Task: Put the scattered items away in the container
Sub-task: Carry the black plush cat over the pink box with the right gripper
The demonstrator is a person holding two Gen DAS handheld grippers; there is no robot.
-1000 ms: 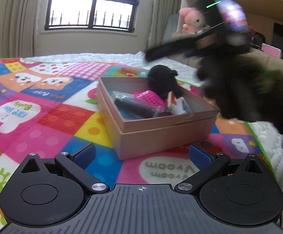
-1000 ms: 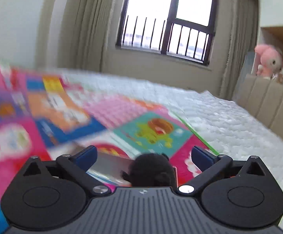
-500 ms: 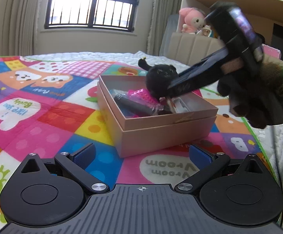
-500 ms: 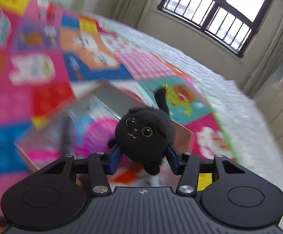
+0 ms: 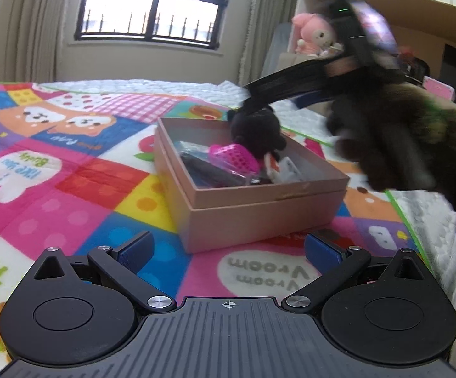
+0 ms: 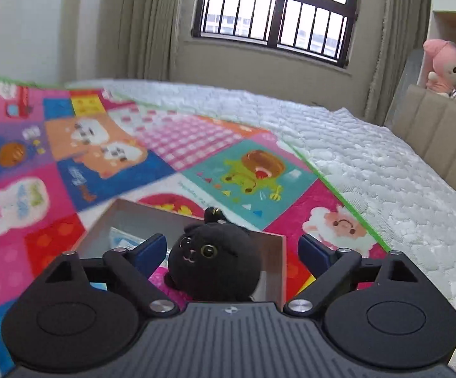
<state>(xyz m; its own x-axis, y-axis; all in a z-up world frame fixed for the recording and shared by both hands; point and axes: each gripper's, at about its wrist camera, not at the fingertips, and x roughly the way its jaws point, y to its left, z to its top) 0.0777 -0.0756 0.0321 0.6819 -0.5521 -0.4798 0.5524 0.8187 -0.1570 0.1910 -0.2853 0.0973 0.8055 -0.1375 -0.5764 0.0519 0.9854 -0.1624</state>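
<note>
An open pink cardboard box (image 5: 259, 217) sits on the colourful mat. In it lie a black cat plush (image 5: 256, 129), a pink mesh item (image 5: 234, 157), a dark tube (image 5: 209, 170) and a white card (image 5: 286, 170). My right gripper (image 5: 253, 100), held by a dark gloved hand (image 5: 385, 145), reaches in from the right above the plush. In the right wrist view the plush (image 6: 212, 264) sits inside the box (image 6: 133, 217) between the blue pads of my right gripper (image 6: 232, 245). Its jaws are opening and the pads stand apart from the plush. My left gripper (image 5: 228, 249) is open and empty, in front of the box.
The patchwork play mat (image 5: 70, 173) covers a bed with a white quilt (image 6: 353, 157). A padded headboard (image 6: 432, 132) and a shelf with a pink plush (image 6: 445, 63) stand at the right. A window and curtains are behind.
Half a second ago my right gripper was shut on the black cat plush; its jaws have since spread and the plush sits in the box. The left gripper has not moved.
</note>
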